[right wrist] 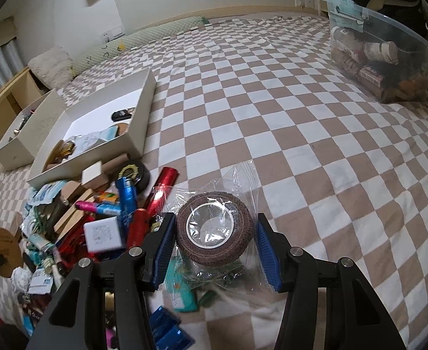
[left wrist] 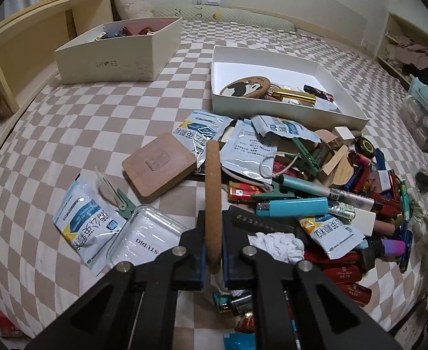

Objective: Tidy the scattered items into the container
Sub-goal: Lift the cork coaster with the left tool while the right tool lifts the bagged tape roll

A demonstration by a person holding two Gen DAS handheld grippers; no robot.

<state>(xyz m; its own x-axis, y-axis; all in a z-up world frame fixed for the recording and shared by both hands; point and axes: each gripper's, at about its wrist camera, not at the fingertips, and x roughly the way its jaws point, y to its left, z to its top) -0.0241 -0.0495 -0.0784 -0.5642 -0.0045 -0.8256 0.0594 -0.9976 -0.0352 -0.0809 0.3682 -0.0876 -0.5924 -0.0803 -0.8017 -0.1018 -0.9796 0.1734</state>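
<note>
Fingers [left wrist: 213,255] pinch cork disc [left wrist: 213,204]; right fingers [right wrist: 215,250] wide; box [left wrist: 106,64] reads "SHOES".

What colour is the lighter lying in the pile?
Light blue lighter, with a silver metal top, clearest in the left wrist view.

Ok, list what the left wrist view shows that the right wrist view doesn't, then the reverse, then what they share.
Left wrist only: the left gripper shut on a cork coaster held on edge, a tan square block, a teal lighter.

Right wrist only: the right gripper, fingers open around a bagged brown tape roll, and a clear bin of clutter.

Both: the white tray, the checkered bedspread and the pile.
</note>
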